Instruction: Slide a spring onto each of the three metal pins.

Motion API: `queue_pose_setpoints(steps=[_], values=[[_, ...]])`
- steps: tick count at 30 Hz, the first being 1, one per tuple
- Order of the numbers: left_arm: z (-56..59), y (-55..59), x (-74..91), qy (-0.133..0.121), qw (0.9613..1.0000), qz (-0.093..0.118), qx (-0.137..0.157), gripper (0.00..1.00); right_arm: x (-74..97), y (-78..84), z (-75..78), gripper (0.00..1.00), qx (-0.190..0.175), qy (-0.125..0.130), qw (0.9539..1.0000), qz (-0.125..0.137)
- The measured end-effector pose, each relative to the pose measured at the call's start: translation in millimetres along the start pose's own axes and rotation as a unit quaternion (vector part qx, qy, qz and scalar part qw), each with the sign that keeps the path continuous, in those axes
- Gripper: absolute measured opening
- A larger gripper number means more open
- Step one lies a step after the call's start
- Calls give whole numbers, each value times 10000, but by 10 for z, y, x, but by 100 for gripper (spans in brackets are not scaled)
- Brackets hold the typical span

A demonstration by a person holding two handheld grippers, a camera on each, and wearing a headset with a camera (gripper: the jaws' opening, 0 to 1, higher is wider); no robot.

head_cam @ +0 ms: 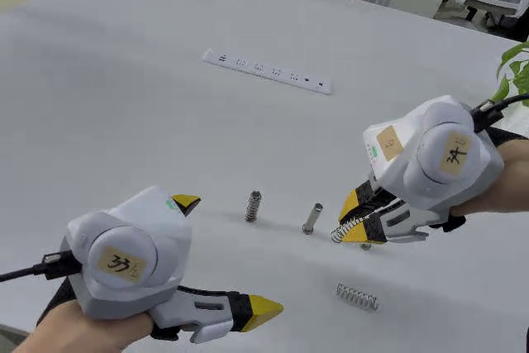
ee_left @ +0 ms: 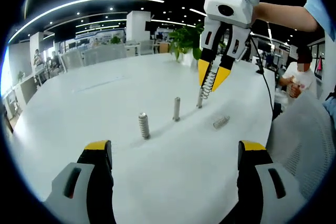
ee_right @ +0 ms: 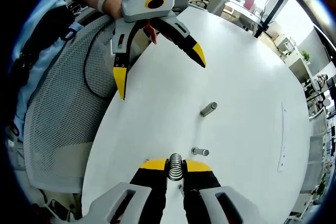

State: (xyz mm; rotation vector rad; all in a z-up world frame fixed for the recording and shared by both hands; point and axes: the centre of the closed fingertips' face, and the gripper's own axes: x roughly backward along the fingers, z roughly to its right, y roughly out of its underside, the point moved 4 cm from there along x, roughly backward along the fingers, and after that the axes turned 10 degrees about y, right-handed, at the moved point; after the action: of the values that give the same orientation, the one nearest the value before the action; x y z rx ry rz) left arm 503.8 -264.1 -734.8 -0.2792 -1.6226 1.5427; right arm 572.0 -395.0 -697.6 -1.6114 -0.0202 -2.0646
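3 pins (head_cam: 312, 218) in a row on the table (head_cam: 124, 80), loose spring (head_cam: 357, 296) in front, power strip (head_cam: 266, 70) behind

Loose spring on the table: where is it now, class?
In the head view the loose spring lies flat, lower right, below the right tool and bare pin.

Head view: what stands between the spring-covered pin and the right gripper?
One bare metal pin, upright, between the spring-covered pin and the right gripper, which grips a spring; the head view shows it.

Spring-covered pin (head_cam: 253, 205), bare pin (head_cam: 312, 217) upright; loose spring (head_cam: 357, 296) lying flat; gripped spring (head_cam: 345, 230) tilted.
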Motion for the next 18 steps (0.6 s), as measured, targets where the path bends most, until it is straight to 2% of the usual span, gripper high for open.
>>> queue_pose_setpoints(steps=[5, 13, 18], values=[[-4, -7, 2, -27, 10000, 43, -17, 99, -10, -7, 133, 8, 182, -29, 9998, -97], [34, 30, -50, 49, 9995, -163, -284, 99, -100, -8, 357, 8, 319, 8, 9993, -186], [-19, 27, -47, 15, 9996, -139, -248, 99, -177, -9, 442, 8, 389, -31, 9990, -237]])
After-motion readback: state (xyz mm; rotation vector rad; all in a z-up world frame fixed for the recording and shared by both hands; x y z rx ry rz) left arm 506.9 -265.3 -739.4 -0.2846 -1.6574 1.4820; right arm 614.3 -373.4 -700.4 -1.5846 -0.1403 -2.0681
